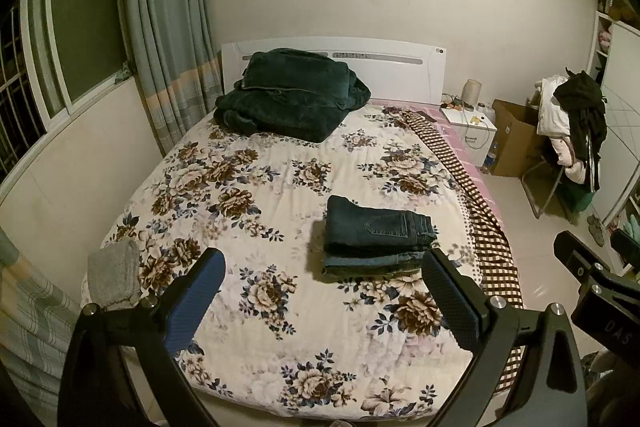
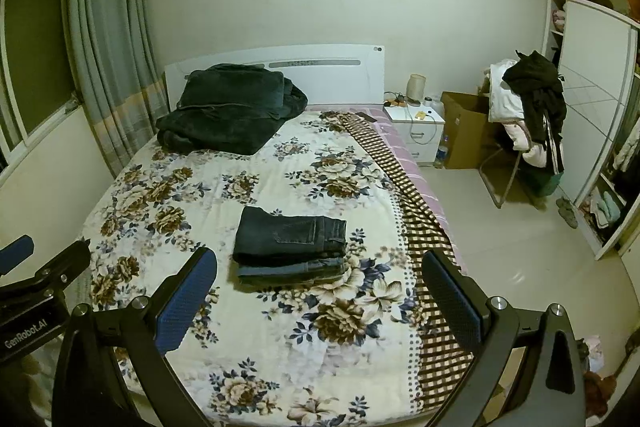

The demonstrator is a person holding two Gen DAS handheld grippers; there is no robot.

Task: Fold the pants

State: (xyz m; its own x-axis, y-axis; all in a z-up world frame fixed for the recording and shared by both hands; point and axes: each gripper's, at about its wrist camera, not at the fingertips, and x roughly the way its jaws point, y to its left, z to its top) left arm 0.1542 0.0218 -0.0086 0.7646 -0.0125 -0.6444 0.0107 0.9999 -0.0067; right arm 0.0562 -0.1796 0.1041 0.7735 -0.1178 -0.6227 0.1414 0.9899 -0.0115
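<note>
Dark blue jeans (image 1: 374, 239) lie folded in a neat stack on the flowered bedspread (image 1: 280, 195); they also show in the right wrist view (image 2: 290, 245). My left gripper (image 1: 324, 291) is open and empty, held above the foot of the bed, well short of the jeans. My right gripper (image 2: 320, 287) is open and empty too, held at a similar height to the right. Each gripper shows at the edge of the other's view: the right one (image 1: 592, 275) and the left one (image 2: 40, 267).
A folded dark green blanket (image 1: 292, 95) lies by the white headboard (image 1: 392, 67). A grey cloth (image 1: 114, 273) sits at the bed's left foot corner. A nightstand (image 2: 416, 131), cardboard box (image 2: 464, 131), clothes-laden chair (image 2: 524, 115) and wardrobe (image 2: 592, 99) stand to the right.
</note>
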